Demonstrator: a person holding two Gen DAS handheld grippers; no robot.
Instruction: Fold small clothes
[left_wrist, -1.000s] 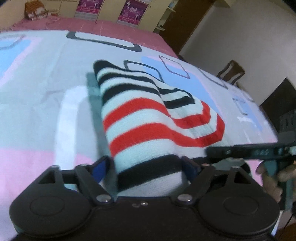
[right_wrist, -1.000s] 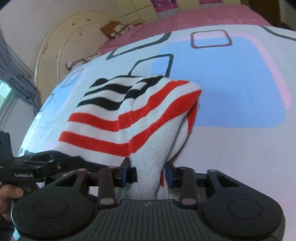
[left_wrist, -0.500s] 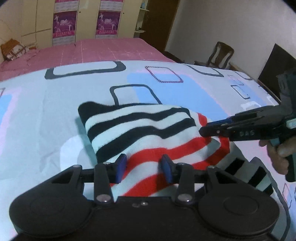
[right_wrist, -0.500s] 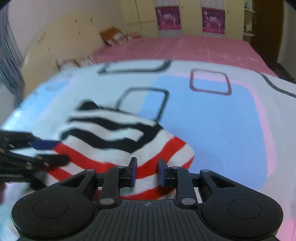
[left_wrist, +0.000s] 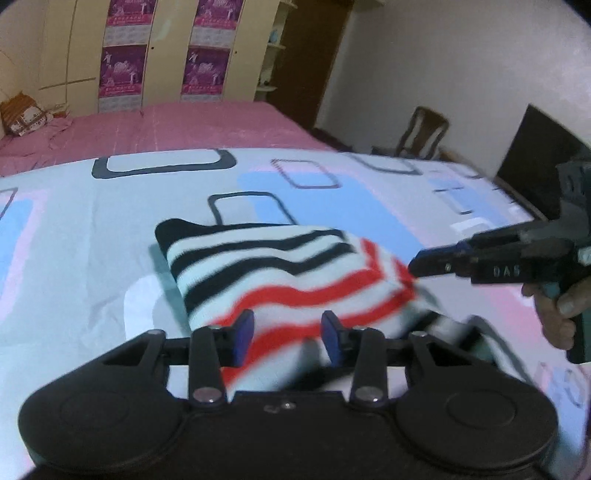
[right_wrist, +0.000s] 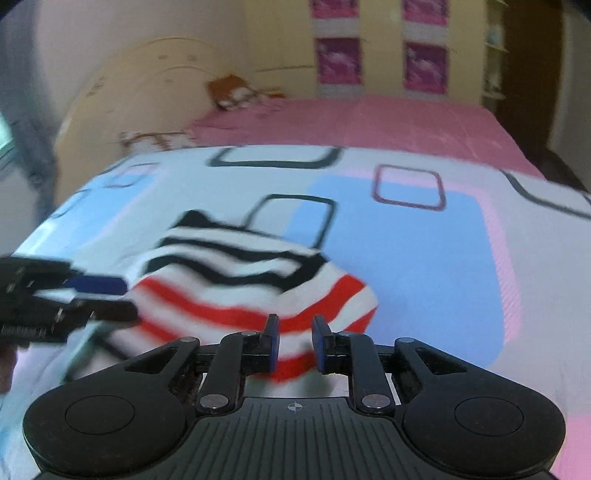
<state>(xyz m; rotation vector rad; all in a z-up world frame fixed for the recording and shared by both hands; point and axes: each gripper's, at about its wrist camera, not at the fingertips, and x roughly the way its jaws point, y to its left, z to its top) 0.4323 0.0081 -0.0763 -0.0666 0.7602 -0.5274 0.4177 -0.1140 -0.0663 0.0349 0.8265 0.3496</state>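
Hovering low over the folded striped garment (left_wrist: 280, 266), both grippers (left_wrist: 287, 336) (right_wrist: 294, 341) apparently gape, released.

Your bed sheet (right_wrist: 406, 258) lies bare to the right of the striped garment (right_wrist: 251, 291) and beyond it, so you can swing wide there with nothing in the way. The garment itself is the only lump on the bed, sitting right ahead of both sets of fingers. Watch the crowding: your right gripper (left_wrist: 436, 266) pokes in at the garment's right edge, just beside your left gripper (left_wrist: 286, 334). Far off, a chair (left_wrist: 424, 134) stands past the bed's right side, by the wall.
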